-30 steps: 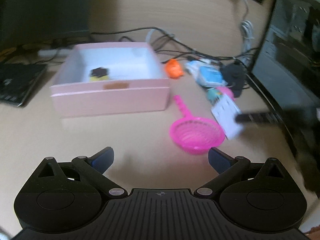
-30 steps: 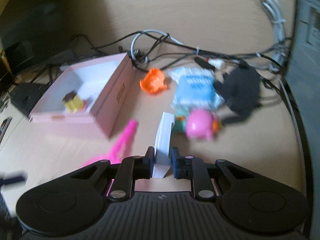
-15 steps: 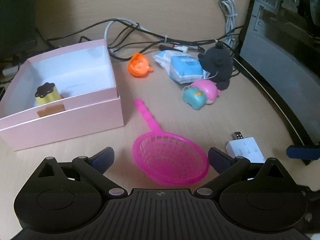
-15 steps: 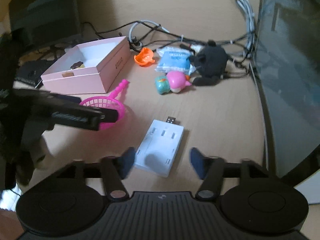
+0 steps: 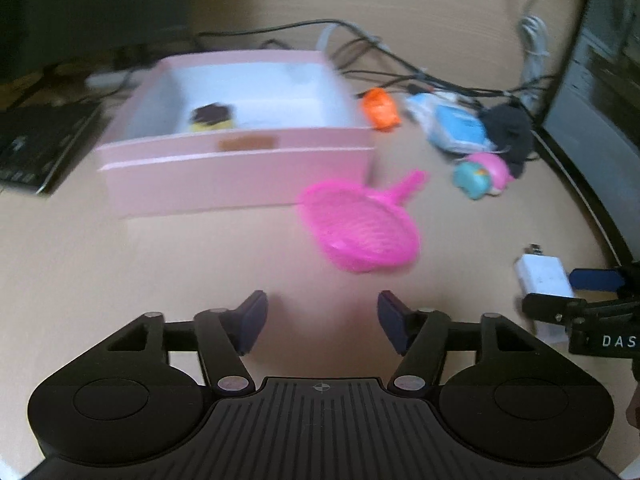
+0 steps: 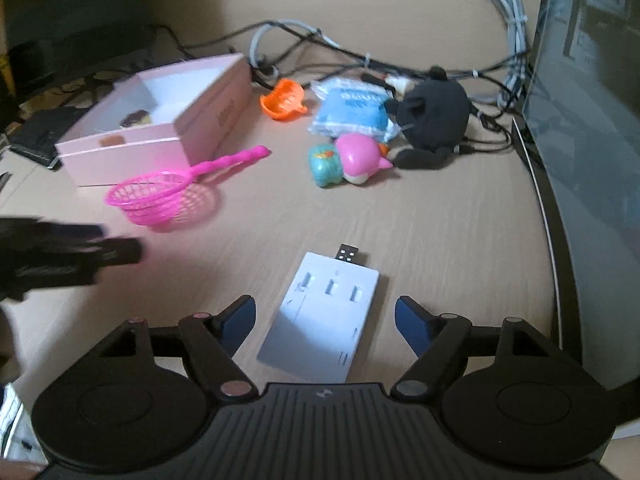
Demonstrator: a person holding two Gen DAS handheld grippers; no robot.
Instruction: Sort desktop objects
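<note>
- Desk [image 6: 440, 216] things, counted: 1 pink box [image 6: 160, 120], 1 pink strainer [image 6: 168, 196], 1 white USB hub [image 6: 324, 320], 1 orange toy [image 6: 284, 100], 1 blue packet [image 6: 352, 110], 1 black plush [image 6: 436, 118], 1 pink-and-teal toy [image 6: 346, 160].
- 1 small yellow toy with a dark brown top [image 5: 212, 118] inside the pink box, near its front wall; nothing else seen in there.
- Pink strainer lying just in front of the box's near right corner, handle pointing toward the orange toy, basket tilted.
- White USB hub flat on the desk, plug end pointing away, 3 ports on top, lying between the spread fingers of the right gripper [image 6: 324, 320] without touching either.
- Right gripper wide open, holding nothing.
- Left gripper [image 5: 320, 320] also wide open, holding nothing, only bare desk between its 2 blue pads [image 5: 252, 316]; strainer just ahead and slightly right.
- Pink-and-teal toy touching the black plush; blue packet right behind them; orange toy beside the box's far right corner.
- Tangle of cables [image 6: 340, 48] along the back of the desk; 1 dark screen [image 6: 588, 120] on the right edge; 1 black flat item [image 5: 36, 144] left of the box, blurred.
</note>
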